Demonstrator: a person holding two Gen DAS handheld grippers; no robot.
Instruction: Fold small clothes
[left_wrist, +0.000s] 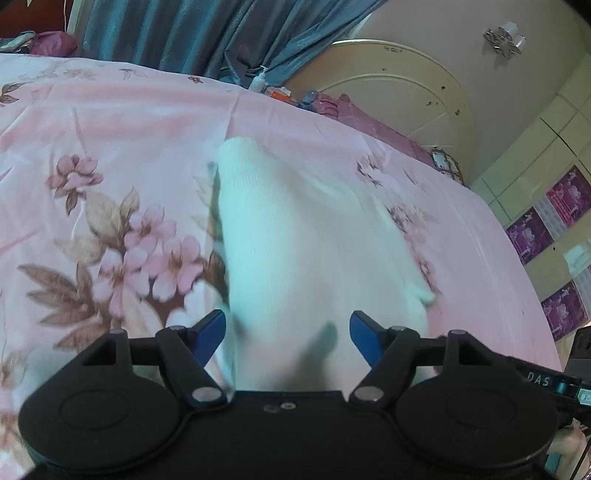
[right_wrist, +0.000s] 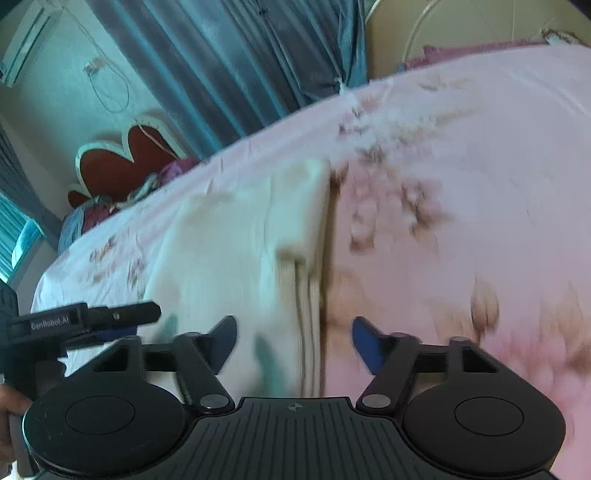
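Note:
A small white knitted garment (left_wrist: 295, 229) lies flat on the pink floral bedsheet (left_wrist: 110, 122). In the left wrist view it runs away from my left gripper (left_wrist: 288, 332), which is open and empty just above its near end. In the right wrist view the same white garment (right_wrist: 236, 236) lies left of centre, its ribbed right edge running between the fingers of my right gripper (right_wrist: 293, 338). That gripper is open and empty, hovering over the garment's near edge. The left gripper's body (right_wrist: 74, 321) shows at the left of the right wrist view.
The bed's far edge meets blue curtains (left_wrist: 207, 33) and a cream headboard (left_wrist: 399, 88). Small bottles and boxes (left_wrist: 269, 86) stand beside the bed. A red flower-shaped cushion (right_wrist: 125, 158) and bundled cloth lie at the bed's far left corner.

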